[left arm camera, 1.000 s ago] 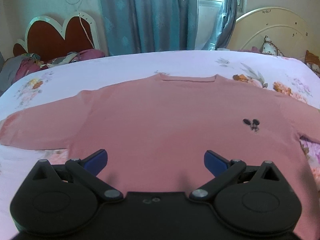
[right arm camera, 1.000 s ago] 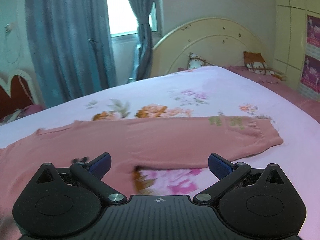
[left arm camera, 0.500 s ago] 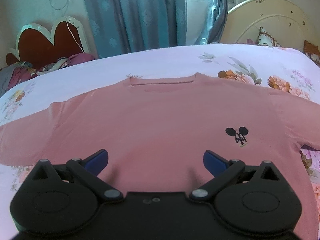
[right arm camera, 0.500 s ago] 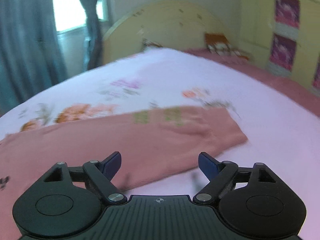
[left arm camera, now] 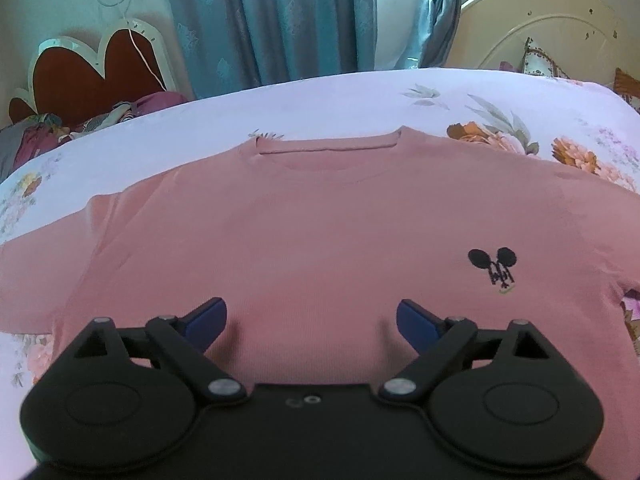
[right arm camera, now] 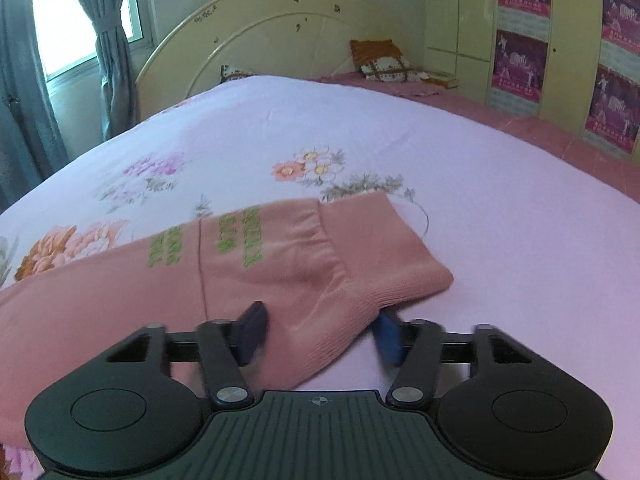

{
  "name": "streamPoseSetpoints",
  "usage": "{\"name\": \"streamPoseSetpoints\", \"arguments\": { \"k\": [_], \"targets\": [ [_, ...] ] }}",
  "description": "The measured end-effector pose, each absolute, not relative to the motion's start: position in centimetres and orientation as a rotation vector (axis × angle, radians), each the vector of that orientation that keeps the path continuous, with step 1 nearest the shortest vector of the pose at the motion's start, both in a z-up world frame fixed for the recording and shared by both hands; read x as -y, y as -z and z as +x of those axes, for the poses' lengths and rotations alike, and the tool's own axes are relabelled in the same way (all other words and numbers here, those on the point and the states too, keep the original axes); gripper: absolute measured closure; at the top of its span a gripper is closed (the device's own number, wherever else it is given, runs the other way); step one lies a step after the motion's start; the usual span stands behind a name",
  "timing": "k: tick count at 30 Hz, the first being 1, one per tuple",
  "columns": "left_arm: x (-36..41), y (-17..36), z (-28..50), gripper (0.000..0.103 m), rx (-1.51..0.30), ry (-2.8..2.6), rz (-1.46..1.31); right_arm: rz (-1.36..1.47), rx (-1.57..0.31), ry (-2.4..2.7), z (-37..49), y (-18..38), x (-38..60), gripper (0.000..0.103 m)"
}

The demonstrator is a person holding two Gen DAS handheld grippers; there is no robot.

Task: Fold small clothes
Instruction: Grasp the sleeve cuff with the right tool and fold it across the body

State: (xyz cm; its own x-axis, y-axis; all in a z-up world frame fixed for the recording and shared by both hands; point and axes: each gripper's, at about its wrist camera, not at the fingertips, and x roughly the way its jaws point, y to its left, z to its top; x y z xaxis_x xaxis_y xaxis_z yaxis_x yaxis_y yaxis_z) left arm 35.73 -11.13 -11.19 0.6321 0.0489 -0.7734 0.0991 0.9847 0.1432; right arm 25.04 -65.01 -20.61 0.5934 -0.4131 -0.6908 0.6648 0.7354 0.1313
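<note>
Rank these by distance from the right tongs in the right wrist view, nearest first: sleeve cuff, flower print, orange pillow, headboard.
1. Sleeve cuff: between the closing right tongs.
2. Flower print: on the sheet just past the cuff.
3. Orange pillow and headboard: at the far bed end, too close to call.

sweater (left arm camera: 320,240) sleeves cut by frame edges; right gripper (right arm camera: 320,334) pads blurred

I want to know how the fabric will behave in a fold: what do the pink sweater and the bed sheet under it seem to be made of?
The pink sweater looks like a soft, matte fine knit, probably cotton blend: its cuff shows ribbing and bunches easily. The bed sheet looks like thin, smooth woven cloth with a printed floral pattern; the fibre cannot be told.
</note>
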Motion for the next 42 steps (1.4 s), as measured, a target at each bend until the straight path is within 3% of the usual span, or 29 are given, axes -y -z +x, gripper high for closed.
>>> {"name": "streamPoseSetpoints", "arguments": {
  "k": [2, 4, 5, 13, 22, 27, 33, 34, 35, 37, 42],
  "targets": [
    [11.0, 11.4, 36.1, 0.018, -0.891, 0.040, 0.174, 0.404, -0.679, 0.647, 25.4, 20.7, 65.5, 0.081],
    [10.8, 11.5, 36.5, 0.020, -0.904, 0.038, 0.166, 0.416, -0.671, 0.643, 25.5, 20.6, 65.8, 0.094],
    [10.8, 11.6, 36.6, 0.022, -0.906, 0.038, 0.161, 0.417, -0.665, 0.639, 25.7, 20.6, 65.9, 0.095],
    [9.3, 10.6, 36.2, 0.029, -0.880, 0.055, 0.156, 0.375, -0.524, 0.520, 26.9, 16.1, 61.7, 0.097],
    [3.5, 9.6, 35.3, 0.029, -0.846, 0.002, 0.117, 0.215, -0.414, 0.143, 33.3, 10.6, 44.8, 0.097],
    [-0.2, 9.3, 35.1, 0.029, -0.827, -0.039, 0.123, 0.173, -0.466, -0.092, 36.0, 11.6, 33.2, 0.097],
    [-2.9, 9.5, 35.6, 0.028, -0.834, -0.049, 0.111, 0.124, -0.667, -0.281, 37.6, 16.3, 22.7, 0.095],
    [-2.9, 9.5, 35.8, 0.027, -0.837, -0.039, 0.101, 0.113, -0.687, -0.284, 37.7, 16.7, 21.9, 0.084],
    [-3.0, 9.5, 35.9, 0.025, -0.839, -0.027, 0.090, 0.120, -0.691, -0.297, 37.5, 16.8, 21.6, 0.056],
    [-2.6, 9.5, 36.2, 0.022, -0.843, 0.020, 0.064, 0.142, -0.644, -0.300, 36.3, 16.2, 21.9, 0.030],
    [0.9, 10.1, 37.3, 0.017, -0.847, 0.168, 0.033, 0.136, -0.610, -0.198, 33.9, 15.0, 25.6, 0.030]
  ]
}}
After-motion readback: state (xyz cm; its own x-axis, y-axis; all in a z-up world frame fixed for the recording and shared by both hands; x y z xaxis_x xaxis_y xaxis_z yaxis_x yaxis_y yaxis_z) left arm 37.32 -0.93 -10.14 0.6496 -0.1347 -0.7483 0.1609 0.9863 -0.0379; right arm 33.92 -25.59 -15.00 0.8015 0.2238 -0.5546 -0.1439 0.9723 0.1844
